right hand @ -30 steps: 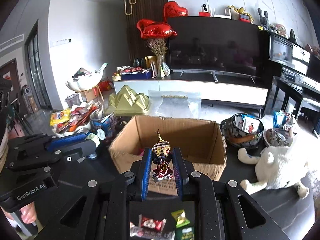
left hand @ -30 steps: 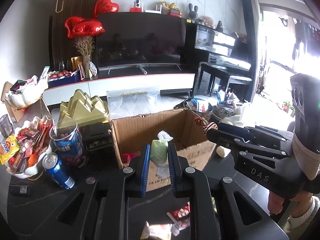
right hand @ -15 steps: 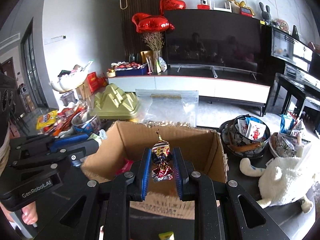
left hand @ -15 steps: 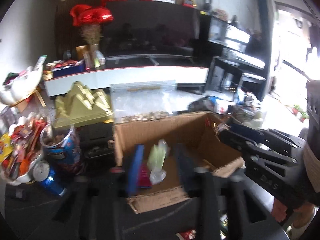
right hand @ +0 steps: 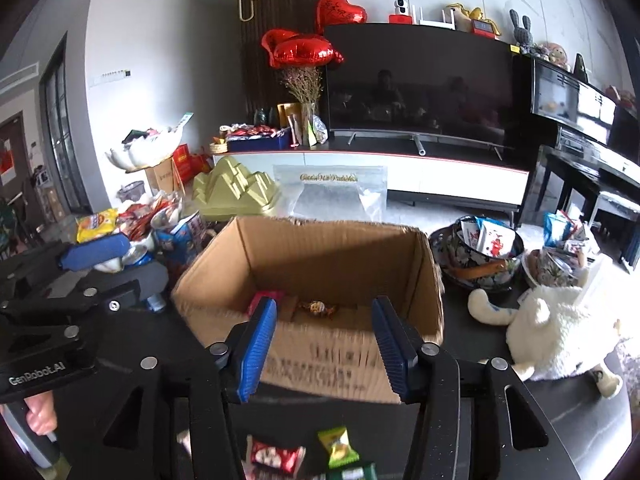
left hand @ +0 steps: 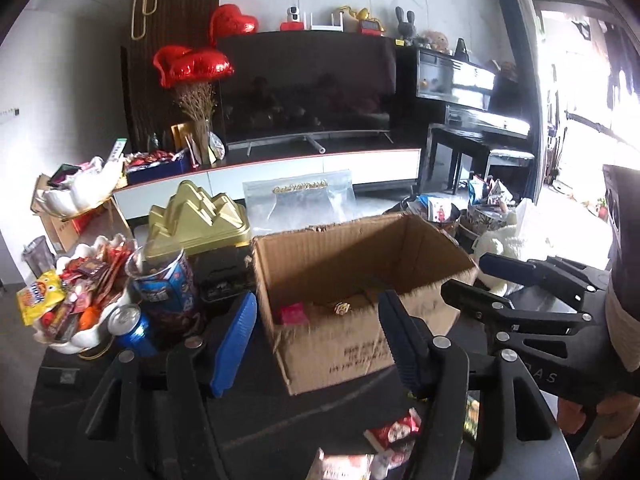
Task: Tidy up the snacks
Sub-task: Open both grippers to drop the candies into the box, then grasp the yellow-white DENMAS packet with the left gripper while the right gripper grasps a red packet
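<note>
An open cardboard box point(left hand: 352, 240) point(right hand: 340, 240) stands on the dark table. Inside it lie a pink packet point(left hand: 294, 314) point(right hand: 266, 300) and a foil-wrapped candy point(left hand: 342, 308) point(right hand: 318, 309). My left gripper point(left hand: 316, 340) hangs over the box's near left corner, its jaws opening with nothing between the blue pads. My right gripper point(right hand: 322, 340) hovers at the box's near wall, jaws also opening and empty. Each gripper shows in the other's view: the right gripper point(left hand: 532, 292) and the left gripper point(right hand: 80, 276). Loose wrapped snacks point(right hand: 276, 454) point(left hand: 394, 432) lie on the table below the grippers.
A white bowl of snacks point(left hand: 72, 308), a blue can point(left hand: 132, 326) and a snack tub point(left hand: 168, 280) crowd the left of the box. A gold mountain-shaped box point(left hand: 196, 216) and a clear bag point(right hand: 332, 196) stand behind. A patterned bowl point(right hand: 480, 256) and white plush toy point(right hand: 560, 332) sit at the right.
Both grippers have opened: the green-wrapped snack left the left jaws and the striped foil candy left the right jaws, and a candy now lies in the box.
</note>
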### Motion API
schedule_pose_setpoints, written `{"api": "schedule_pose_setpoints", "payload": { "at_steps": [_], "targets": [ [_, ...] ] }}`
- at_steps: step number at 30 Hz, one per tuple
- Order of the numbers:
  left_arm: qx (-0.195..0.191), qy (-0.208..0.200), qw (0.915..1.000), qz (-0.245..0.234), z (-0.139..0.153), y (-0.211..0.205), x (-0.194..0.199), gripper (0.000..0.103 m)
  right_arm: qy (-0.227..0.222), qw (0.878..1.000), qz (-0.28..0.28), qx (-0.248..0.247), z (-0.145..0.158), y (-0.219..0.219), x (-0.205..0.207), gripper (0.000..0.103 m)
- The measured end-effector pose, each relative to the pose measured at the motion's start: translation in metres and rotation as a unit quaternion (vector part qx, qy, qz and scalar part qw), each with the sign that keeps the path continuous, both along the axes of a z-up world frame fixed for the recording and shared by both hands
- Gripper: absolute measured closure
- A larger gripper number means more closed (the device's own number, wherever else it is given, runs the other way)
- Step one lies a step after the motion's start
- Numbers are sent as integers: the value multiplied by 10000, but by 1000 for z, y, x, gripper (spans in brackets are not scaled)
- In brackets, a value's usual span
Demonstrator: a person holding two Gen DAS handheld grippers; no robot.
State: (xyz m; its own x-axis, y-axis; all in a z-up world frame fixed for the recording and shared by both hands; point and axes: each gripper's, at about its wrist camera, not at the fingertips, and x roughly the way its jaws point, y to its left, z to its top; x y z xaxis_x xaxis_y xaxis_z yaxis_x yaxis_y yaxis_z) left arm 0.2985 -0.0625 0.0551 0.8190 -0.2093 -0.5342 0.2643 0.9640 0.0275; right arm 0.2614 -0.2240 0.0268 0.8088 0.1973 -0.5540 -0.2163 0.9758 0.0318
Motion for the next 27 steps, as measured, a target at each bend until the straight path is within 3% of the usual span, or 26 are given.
{"api": "schedule_pose_setpoints", "payload": {
  "at_steps": [7,16,18,27],
  "targets": [
    [-131,62,9999,82,-5,8,-30,35,84,9998,121,144,-8,4,-35,47],
    [-5,150,9998,136,-35,17,-55,32,310,9987,194,356,-38,10,-57,45],
    [-29,270,9996,112,-46,21,-56,32,356,9982,141,460,-47,10,-56,38],
    [-204,935,9954,-5,-97,34,-49,32,746,9966,324,153,-88,31,-45,38]
  ]
}}
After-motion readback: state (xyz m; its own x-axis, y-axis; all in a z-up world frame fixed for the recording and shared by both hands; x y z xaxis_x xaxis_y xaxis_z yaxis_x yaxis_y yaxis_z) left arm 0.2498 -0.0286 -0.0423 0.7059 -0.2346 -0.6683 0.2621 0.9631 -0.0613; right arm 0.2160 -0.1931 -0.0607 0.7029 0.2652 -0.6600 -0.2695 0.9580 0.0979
